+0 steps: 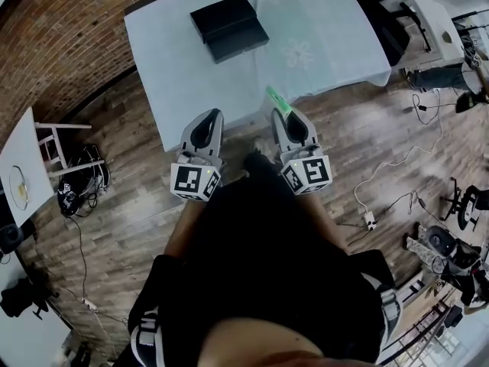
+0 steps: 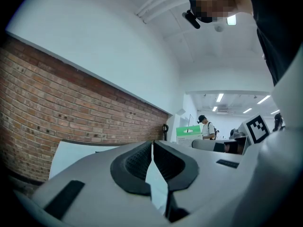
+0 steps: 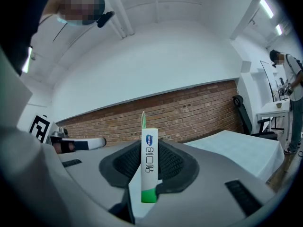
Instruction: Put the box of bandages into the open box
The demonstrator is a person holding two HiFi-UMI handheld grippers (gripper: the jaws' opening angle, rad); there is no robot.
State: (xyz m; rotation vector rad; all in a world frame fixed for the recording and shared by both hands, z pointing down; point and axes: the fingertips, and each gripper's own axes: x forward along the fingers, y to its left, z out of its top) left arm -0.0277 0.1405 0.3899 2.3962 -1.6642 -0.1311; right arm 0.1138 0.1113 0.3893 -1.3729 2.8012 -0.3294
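While the right hand-held gripper [image 1: 286,121] is clamping the box of bandages [image 3: 148,164] short of the tabletop [image 1: 321,29], the left hand-held gripper [image 1: 208,125] is riding alongside, closed and empty; reaching and filling the open box [image 1: 229,27] is remaining.

1. A table under a pale cloth [image 1: 328,44] stands at the far side, beside a brick wall [image 1: 53,44].
2. A white stool [image 1: 57,138] stands at the left on the wooden floor [image 1: 130,205].
3. A power strip [image 1: 369,220] with its cable lies on the floor at the right.
4. Far off in the left gripper view, a person in a cap [image 2: 207,126] stands by a green-and-white box [image 2: 188,132].
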